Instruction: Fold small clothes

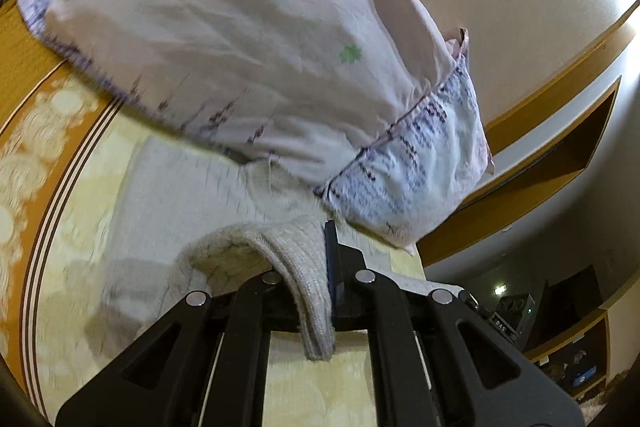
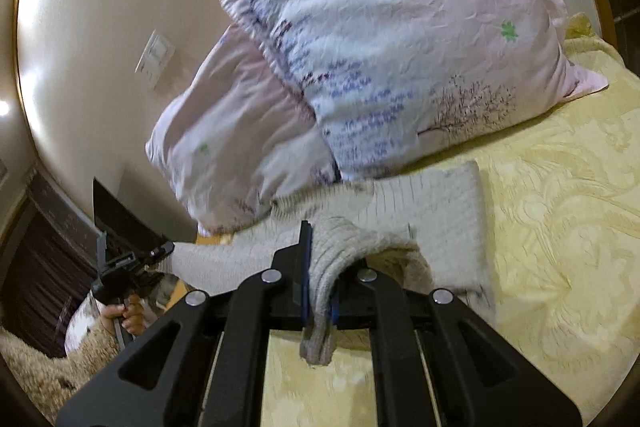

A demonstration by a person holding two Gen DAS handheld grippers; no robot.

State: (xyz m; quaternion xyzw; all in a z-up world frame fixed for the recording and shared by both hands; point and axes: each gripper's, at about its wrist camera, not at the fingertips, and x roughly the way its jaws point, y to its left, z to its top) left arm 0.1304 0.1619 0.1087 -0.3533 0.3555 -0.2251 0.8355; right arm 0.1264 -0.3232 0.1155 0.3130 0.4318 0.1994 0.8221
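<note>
Both the left tongs [image 1: 316,291] and right tongs [image 2: 318,291] clamp the grey knit garment [image 2: 432,211]. If you pull unevenly, an edge may slip free against the pillow [image 2: 400,47].

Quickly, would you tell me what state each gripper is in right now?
Left gripper: shut on an edge of the grey knit garment.
Right gripper: shut on another edge of the same garment.

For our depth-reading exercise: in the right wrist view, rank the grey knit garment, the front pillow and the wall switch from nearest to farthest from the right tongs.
1. Grey knit garment: pinched in the right tongs.
2. Front pillow: just beyond, on the yellow bedspread.
3. Wall switch: farthest, upper left on the wall.
</note>
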